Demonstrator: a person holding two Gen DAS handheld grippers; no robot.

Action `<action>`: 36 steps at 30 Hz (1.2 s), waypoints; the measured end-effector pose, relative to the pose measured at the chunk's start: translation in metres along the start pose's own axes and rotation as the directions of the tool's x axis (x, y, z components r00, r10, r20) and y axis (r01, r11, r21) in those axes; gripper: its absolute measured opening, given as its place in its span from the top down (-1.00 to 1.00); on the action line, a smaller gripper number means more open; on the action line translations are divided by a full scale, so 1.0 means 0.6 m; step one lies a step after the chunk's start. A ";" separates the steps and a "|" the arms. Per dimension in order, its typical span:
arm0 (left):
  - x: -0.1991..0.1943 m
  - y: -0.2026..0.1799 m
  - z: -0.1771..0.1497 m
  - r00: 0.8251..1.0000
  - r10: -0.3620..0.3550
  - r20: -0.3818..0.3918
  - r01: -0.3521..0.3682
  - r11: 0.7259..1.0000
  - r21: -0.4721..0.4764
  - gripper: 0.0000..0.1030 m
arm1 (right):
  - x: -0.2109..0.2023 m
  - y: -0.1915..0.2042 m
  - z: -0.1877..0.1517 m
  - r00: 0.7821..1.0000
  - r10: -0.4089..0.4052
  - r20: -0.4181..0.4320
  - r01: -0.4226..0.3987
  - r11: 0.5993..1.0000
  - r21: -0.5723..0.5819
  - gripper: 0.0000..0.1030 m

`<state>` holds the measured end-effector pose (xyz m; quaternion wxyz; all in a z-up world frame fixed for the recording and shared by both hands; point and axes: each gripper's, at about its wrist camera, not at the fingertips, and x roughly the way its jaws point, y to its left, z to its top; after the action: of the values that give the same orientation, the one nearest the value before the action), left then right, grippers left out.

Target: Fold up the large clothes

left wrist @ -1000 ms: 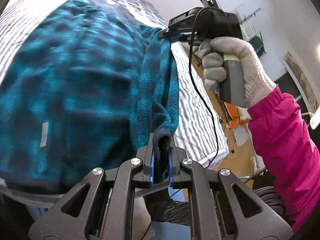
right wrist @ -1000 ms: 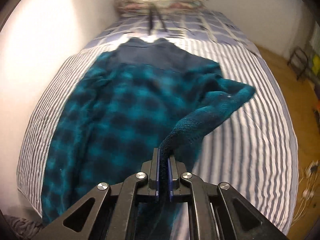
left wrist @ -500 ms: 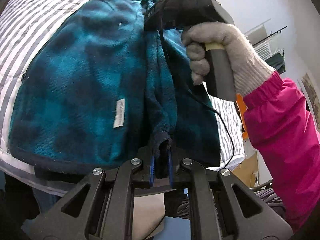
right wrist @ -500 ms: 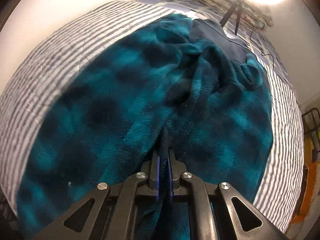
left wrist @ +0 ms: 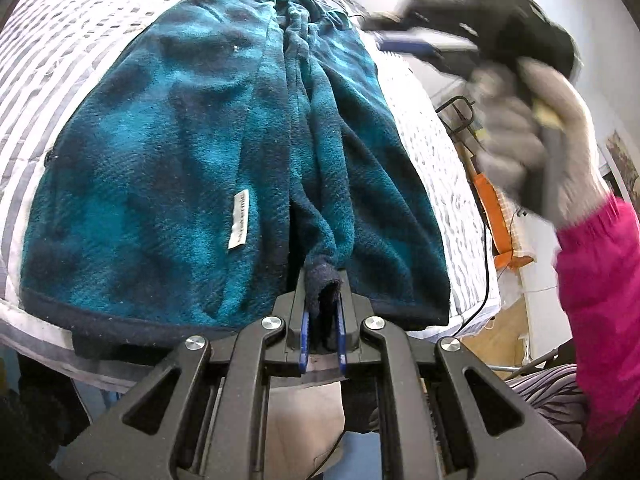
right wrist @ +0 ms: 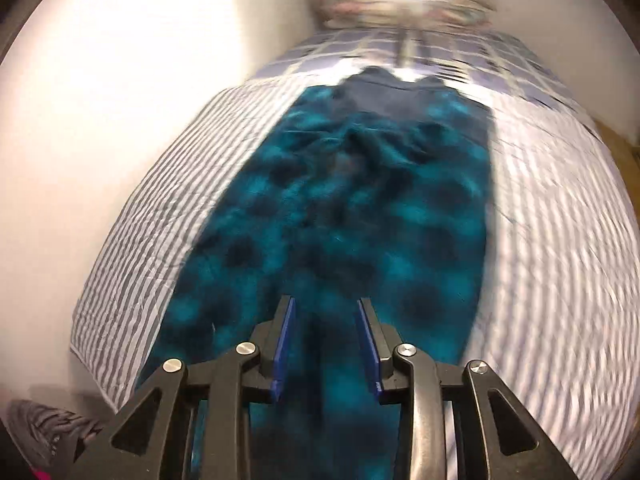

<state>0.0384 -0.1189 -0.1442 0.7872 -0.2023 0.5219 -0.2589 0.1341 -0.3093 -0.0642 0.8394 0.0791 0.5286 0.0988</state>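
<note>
Teal-and-navy plaid fleece garment point(left wrist: 168, 152): spread lengthwise mid-frame on striped bedding, sides folded inward, white label showing.

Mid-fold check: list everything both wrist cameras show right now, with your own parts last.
fleece garment: one, teal and navy check, spread on the bed, sides folded to the middle
white label: one, on the garment's near part
navy cuff: one, pinched at the near edge
striped bedsheet: one, grey and white, under the garment
orange object: one, beside the bed, unclear what
left gripper: black with blue pads, shut on the navy cuff
right gripper: black with blue pads, jaws opening over the garment, gripping nothing
gloved hand: one, grey glove, holding the right gripper's handle
pink sleeve: one, right edge
</note>
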 end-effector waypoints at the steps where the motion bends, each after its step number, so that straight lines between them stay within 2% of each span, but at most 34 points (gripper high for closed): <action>1: -0.002 0.000 -0.001 1.000 -0.001 0.003 0.001 1.000 0.000 0.84 | -0.007 -0.010 -0.018 1.000 0.000 -0.015 0.000 1.000 0.020 0.25; 3: -0.007 0.007 0.000 1.000 -0.008 0.005 0.008 1.000 0.003 0.84 | -0.015 -0.018 -0.057 0.999 0.004 -0.045 -0.002 0.999 0.047 0.06; 8: -0.013 0.016 0.004 1.000 -0.029 0.003 0.029 0.999 -0.023 0.84 | -0.005 -0.028 -0.171 0.988 0.042 -0.148 -0.031 0.997 0.076 0.01; 11: -0.014 0.017 0.006 0.999 -0.033 0.003 0.033 0.999 -0.029 0.84 | 0.004 -0.040 -0.208 0.981 0.100 -0.167 -0.075 0.986 0.148 0.00; 13: -0.012 0.020 0.005 0.999 -0.033 -0.001 0.033 0.999 -0.032 0.84 | 0.009 -0.048 -0.223 0.973 0.173 -0.152 -0.139 0.968 0.211 0.00; 15: -0.006 0.022 0.005 0.999 -0.036 -0.010 0.035 0.999 -0.035 0.84 | 0.016 -0.050 -0.227 0.972 0.189 -0.138 -0.155 0.962 0.225 0.35; 16: -0.003 0.023 0.004 0.999 -0.036 -0.016 0.035 0.999 -0.038 0.84 | 0.016 -0.053 -0.226 0.972 0.186 -0.141 -0.150 0.961 0.233 0.74; 19: -0.007 0.025 0.010 0.995 -0.096 -0.023 0.093 0.992 -0.085 0.84 | -0.018 -0.053 -0.221 0.977 0.190 -0.099 -0.163 0.959 0.232 0.84; 21: -0.023 0.019 0.014 0.988 -0.153 -0.010 0.151 0.984 -0.098 0.84 | -0.040 -0.044 -0.218 0.987 0.140 -0.078 -0.125 0.977 0.170 0.85; 23: -0.022 0.012 0.015 0.992 -0.125 -0.010 0.124 0.990 -0.060 0.84 | -0.025 -0.037 -0.222 0.990 0.082 -0.114 -0.065 0.988 0.138 0.85; 24: -0.012 0.009 0.013 0.996 -0.088 -0.021 0.087 0.996 -0.032 0.84 | -0.007 -0.034 -0.228 0.988 0.052 -0.143 -0.034 0.992 0.122 0.84; 26: 0.014 0.007 0.003 0.999 0.006 -0.044 -0.005 1.000 0.031 0.84 | 0.027 -0.025 -0.240 0.979 -0.024 -0.204 0.036 0.998 0.055 0.71; 29: 0.015 -0.003 -0.004 0.998 0.054 -0.033 -0.051 0.994 0.096 0.81 | 0.025 -0.014 -0.239 0.979 -0.038 -0.199 0.044 0.999 0.026 0.62; 32: -0.017 -0.020 0.004 0.997 0.069 -0.029 -0.064 0.986 0.153 0.81 | -0.013 -0.010 -0.226 0.991 -0.033 -0.131 0.038 0.999 0.033 0.43; 36: -0.076 -0.035 0.025 0.997 0.073 -0.001 -0.071 0.977 0.203 0.80 | -0.069 -0.003 -0.205 0.999 -0.036 -0.001 0.036 0.998 0.044 0.38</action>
<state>0.0334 -0.1066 -0.0938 0.8103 -0.1009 0.5030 -0.2831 0.0055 -0.3177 -0.0813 0.8389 0.0882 0.5323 0.0720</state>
